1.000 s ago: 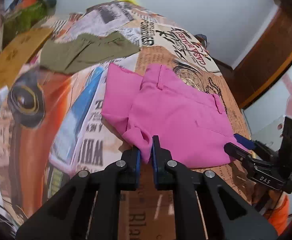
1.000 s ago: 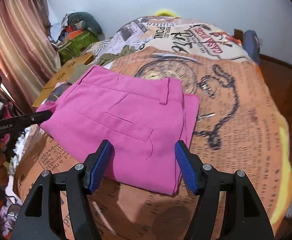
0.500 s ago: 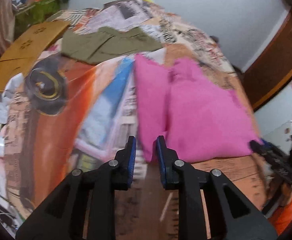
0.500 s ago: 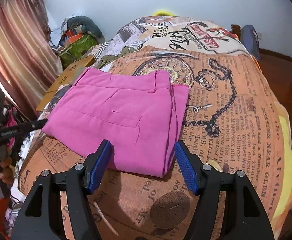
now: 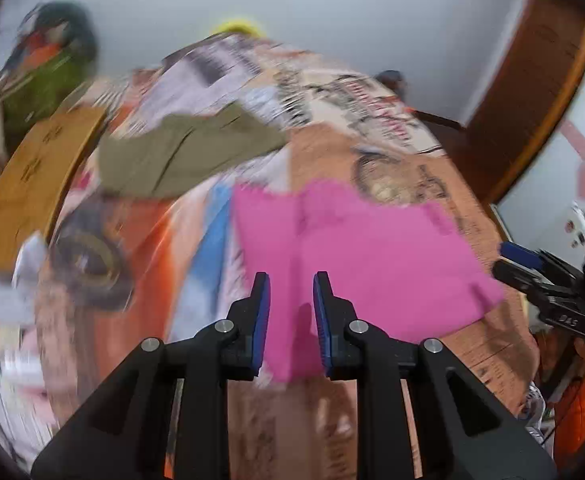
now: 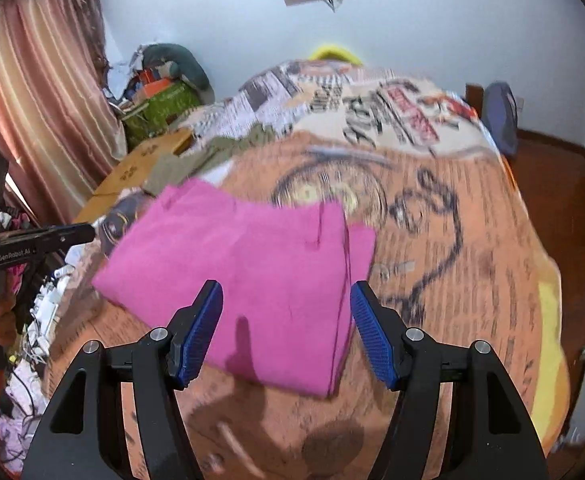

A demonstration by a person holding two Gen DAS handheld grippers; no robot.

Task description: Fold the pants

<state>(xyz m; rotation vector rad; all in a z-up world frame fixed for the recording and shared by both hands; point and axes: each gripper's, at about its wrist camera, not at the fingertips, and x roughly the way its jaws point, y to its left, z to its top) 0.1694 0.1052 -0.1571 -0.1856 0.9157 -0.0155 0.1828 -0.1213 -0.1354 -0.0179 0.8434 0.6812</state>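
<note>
Bedspread (image 6: 472, 240) printed with newspaper text and a pocket watch carries the folded pink pants (image 6: 252, 268) near its front edge, olive trousers (image 5: 184, 152) lying beyond, while the right gripper (image 6: 286, 328) gapes wide and the left gripper (image 5: 291, 312) stands narrowly parted, both empty

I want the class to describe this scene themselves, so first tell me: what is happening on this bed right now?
A person holding a two-finger gripper in each hand is folding pink fabric pants on a bed covered with a newspaper-print bedspread. The pants lie flat in a compact folded rectangle. The left gripper is slightly open over the near edge of the pants, gripping nothing. The right gripper is wide open and holds nothing. Olive-green folded pants lie further back on the bed.
</note>
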